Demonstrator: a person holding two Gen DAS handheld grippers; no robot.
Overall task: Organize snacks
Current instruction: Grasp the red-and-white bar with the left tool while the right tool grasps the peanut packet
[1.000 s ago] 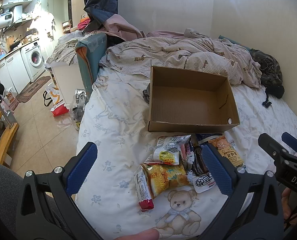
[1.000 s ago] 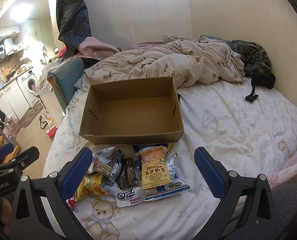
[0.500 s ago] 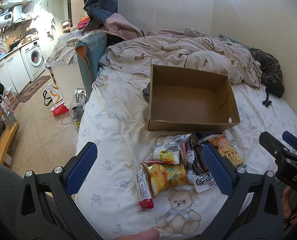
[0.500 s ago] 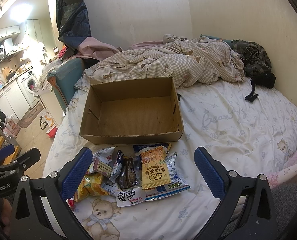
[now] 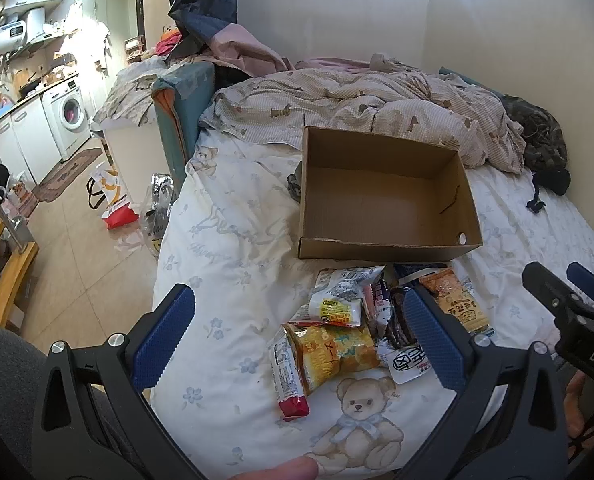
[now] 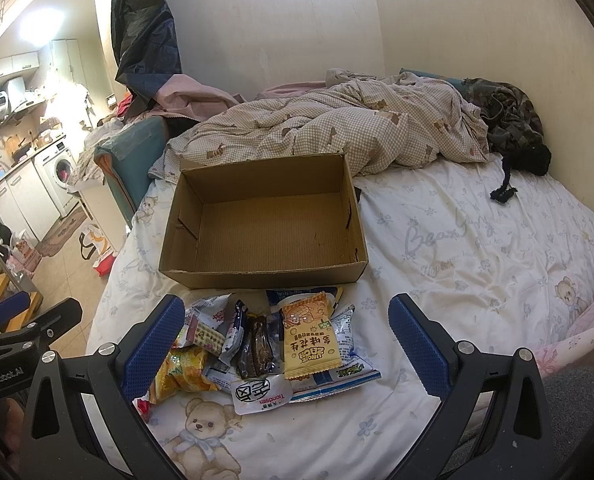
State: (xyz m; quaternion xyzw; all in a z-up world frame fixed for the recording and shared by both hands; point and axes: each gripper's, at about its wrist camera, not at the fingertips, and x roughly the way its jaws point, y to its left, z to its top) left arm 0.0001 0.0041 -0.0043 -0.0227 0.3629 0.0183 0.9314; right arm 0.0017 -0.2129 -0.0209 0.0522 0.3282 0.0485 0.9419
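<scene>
A heap of several snack packets lies on the white bedsheet just in front of an empty cardboard box. In it I see a yellow packet, an orange packet, a dark brown packet and a white sachet. My left gripper hovers open above the heap's left side, nothing between its blue pads. Over the heap's middle my right gripper stands open and holds nothing.
A rumpled checked duvet lies behind the box, dark clothes in the far right corner. The bed's left edge drops to a tiled floor with bags. Bare sheet stretches right of the box.
Almost nothing differs; the left wrist view has crept slightly, and both grippers stay open over the heap.
</scene>
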